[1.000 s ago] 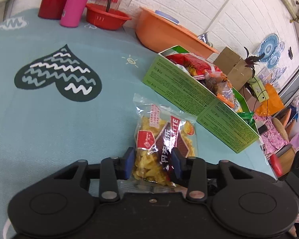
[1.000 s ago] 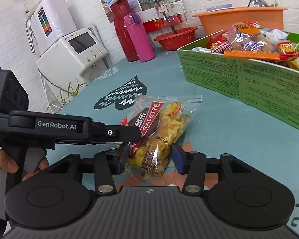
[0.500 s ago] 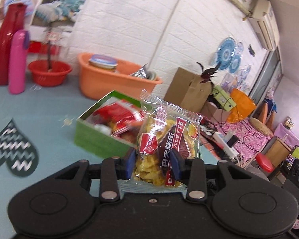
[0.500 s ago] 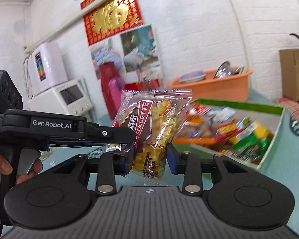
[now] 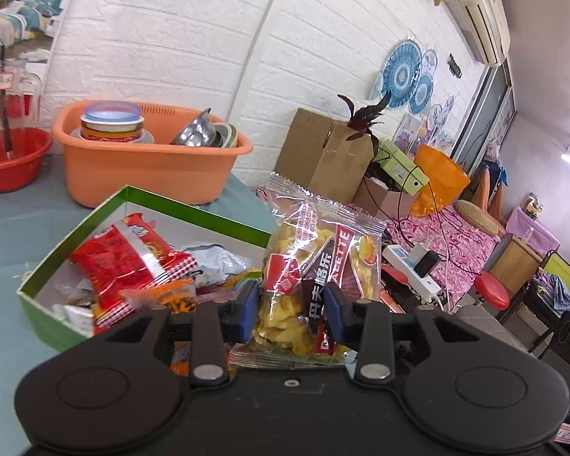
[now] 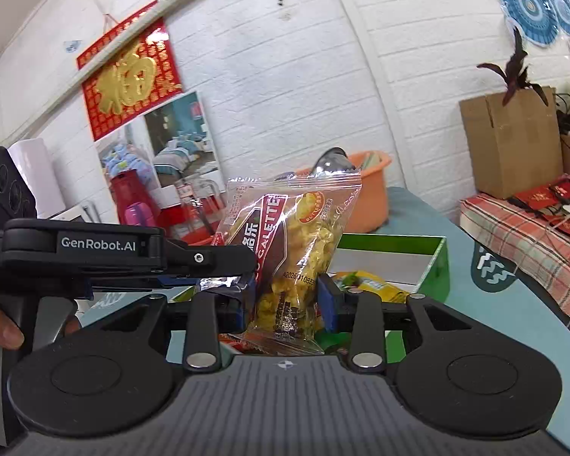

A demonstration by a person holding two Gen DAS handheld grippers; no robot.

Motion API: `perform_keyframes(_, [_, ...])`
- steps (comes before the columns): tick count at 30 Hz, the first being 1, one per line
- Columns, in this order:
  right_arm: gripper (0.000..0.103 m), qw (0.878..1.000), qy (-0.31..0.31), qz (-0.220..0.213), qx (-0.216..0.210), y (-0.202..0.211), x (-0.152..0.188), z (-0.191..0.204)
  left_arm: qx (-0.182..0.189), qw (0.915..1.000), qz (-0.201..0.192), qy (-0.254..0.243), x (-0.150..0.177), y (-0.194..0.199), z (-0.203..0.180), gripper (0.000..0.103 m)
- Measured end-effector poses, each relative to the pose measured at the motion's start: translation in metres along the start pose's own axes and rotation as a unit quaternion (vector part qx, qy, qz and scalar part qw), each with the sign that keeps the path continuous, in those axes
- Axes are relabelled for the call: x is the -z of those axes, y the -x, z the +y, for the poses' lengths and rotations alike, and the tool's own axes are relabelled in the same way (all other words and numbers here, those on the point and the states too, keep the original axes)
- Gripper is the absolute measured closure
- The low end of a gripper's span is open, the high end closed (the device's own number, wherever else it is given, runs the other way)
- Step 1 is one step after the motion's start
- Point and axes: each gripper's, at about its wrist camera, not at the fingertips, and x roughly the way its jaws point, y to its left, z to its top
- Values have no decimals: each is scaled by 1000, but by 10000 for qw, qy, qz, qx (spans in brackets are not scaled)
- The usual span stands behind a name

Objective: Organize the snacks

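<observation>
A clear snack bag of yellow chips with a red and brown label point(image 5: 315, 266) is held upright in the air. My left gripper point(image 5: 292, 309) is shut on its lower part. My right gripper point(image 6: 286, 304) is shut on the same snack bag point(image 6: 296, 235) from the other side. The left gripper's body point(image 6: 95, 250) shows at the left of the right wrist view. Below and behind the bag is the open green box point(image 5: 193, 211) with several snack packets inside, a red packet point(image 5: 117, 262) on top. The box also shows in the right wrist view point(image 6: 436, 266).
An orange tub point(image 5: 140, 163) of bowls stands behind the box, a red basin point(image 5: 11, 163) to its left. The teal table point(image 6: 493, 323) ends just right of the box. Cardboard boxes point(image 5: 322, 152), a power strip and stools lie beyond the edge.
Both grippers have carried the snack bag farther over the green box. The box now looks closer and lies right under the bag. The grip has not changed.
</observation>
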Motion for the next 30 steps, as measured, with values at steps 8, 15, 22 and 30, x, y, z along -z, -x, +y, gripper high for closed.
perform_keyframes(8, [30, 9989, 34, 148, 442, -35, 10, -28, -241, 9996, -109, -67, 3, -18, 15, 0])
perform_keyframes(15, [31, 9988, 235, 90, 422, -50, 12, -27, -527, 9984, -216, -13, 4, 1, 17, 0])
perform_keyframes(22, [0, 9994, 162, -187, 229, -27, 7, -23, -789, 9960, -419, -64, 16, 38, 10, 0])
perform_keyframes(30, [0, 9972, 537, -127, 512, 39, 3, 4, -1164, 9923, -434, 6, 48, 87, -13, 0])
